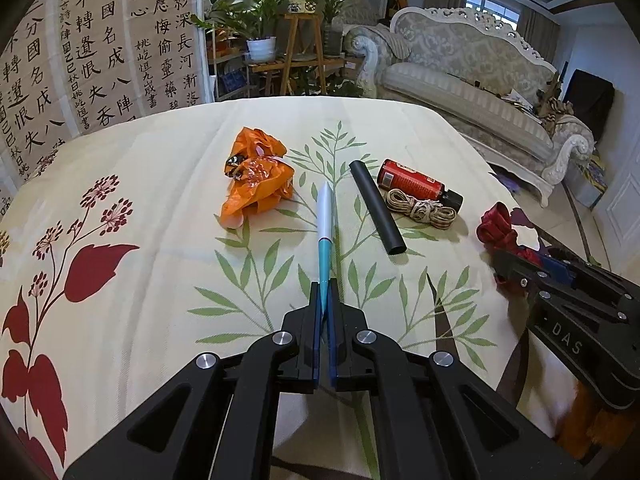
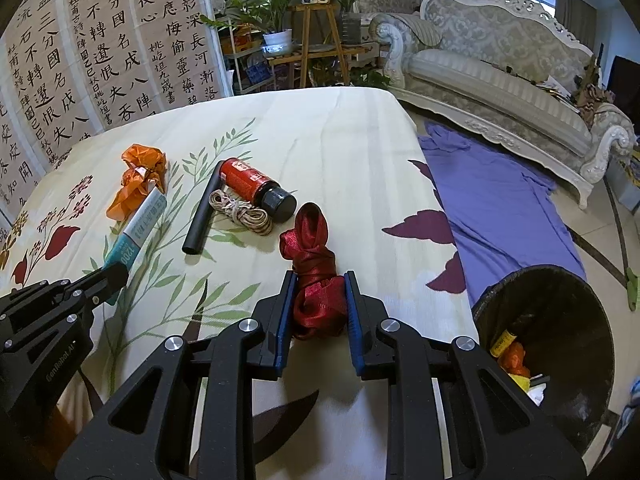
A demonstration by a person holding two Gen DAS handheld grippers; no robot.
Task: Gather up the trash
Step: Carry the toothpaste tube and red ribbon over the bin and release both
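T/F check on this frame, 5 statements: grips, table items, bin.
1. The left gripper is shut on the teal-and-white tube. True.
2. The right gripper is empty. False: it clamps the red ribbon bundle.
3. The trash bin already holds some trash. True.
4. The red bottle stands upright. False: it lies on its side.
5. The orange wrapper is in the bin. False: it lies on the table.
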